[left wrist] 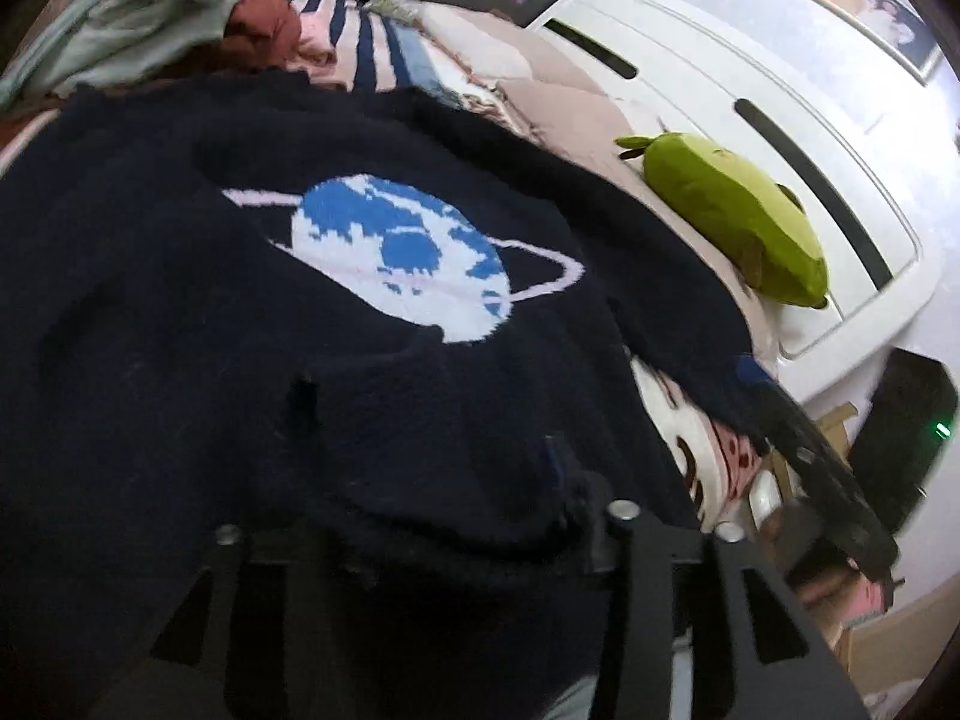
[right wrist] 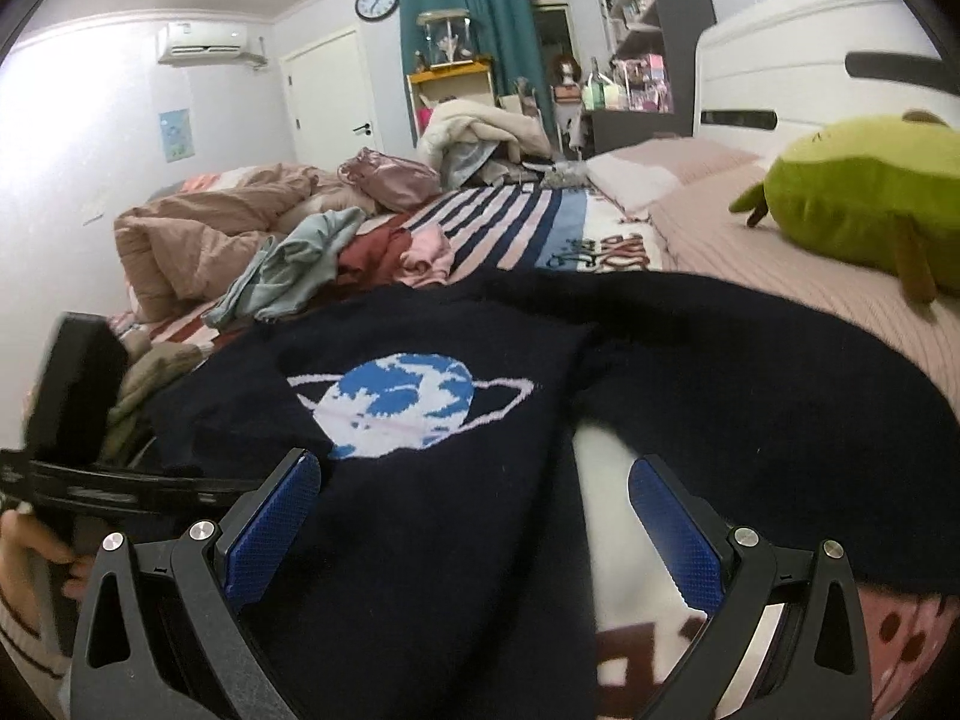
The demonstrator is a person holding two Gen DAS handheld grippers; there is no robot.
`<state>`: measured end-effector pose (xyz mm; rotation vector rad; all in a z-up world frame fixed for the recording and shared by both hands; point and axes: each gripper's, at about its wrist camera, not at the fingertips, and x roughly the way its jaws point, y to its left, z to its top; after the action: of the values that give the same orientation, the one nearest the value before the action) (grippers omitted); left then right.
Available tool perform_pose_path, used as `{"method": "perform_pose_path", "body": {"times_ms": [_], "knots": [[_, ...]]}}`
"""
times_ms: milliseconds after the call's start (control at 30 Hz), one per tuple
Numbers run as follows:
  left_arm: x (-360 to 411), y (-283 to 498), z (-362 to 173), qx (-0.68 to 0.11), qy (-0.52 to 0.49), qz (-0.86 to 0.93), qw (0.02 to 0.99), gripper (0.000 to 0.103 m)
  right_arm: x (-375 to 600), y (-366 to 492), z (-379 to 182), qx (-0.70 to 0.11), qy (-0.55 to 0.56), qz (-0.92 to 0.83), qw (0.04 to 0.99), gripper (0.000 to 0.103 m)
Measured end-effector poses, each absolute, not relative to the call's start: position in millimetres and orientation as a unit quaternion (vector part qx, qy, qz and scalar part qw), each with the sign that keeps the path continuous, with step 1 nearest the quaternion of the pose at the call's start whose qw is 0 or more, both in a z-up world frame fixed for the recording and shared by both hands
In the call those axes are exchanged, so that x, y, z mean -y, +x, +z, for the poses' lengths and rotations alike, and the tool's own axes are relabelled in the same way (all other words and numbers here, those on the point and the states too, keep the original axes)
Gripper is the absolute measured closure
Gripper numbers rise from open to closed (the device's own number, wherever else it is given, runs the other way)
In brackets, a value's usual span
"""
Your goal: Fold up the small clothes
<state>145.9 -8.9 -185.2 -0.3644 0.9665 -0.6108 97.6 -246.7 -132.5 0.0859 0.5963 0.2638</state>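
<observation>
Navy planet sweater laid out on the bed, ready for its first fold

The navy sweater (right wrist: 540,408) lies face-up across the striped bedspread (right wrist: 516,222), its ringed-planet motif (right wrist: 408,402) at 12 o'clock from the right gripper (right wrist: 474,516), whose jaws stand wide over the hem, holding nothing; the left gripper (left wrist: 432,456) is buried in the knit at 6 o'clock of its own view, so whether it is clamped cannot be told. A sleeve (right wrist: 750,372) trails toward 2 o'clock, near the green plush toy (right wrist: 864,198). Judged from here, a clean fold calls for pinching both layers at the hem edge, keeping the two grips level, and drawing the sleeve inward before doubling the body
</observation>
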Motion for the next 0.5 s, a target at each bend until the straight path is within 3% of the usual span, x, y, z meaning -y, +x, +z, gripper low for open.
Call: {"method": "perform_pose_path", "body": {"times_ms": [233, 500], "knots": [[-60.4, 100.8, -134.7, -0.381, -0.145, -0.201, 0.891, 0.048, 201.4, 102.4, -136.3, -0.307, 0.048, 0.174, 0.934, 0.001], [-124.6, 54.3, -102.2, -0.315, -0.093, -0.115, 0.937, 0.036, 98.3, 113.2, -164.6, -0.348, -0.030, 0.216, 0.912, 0.002]]}}
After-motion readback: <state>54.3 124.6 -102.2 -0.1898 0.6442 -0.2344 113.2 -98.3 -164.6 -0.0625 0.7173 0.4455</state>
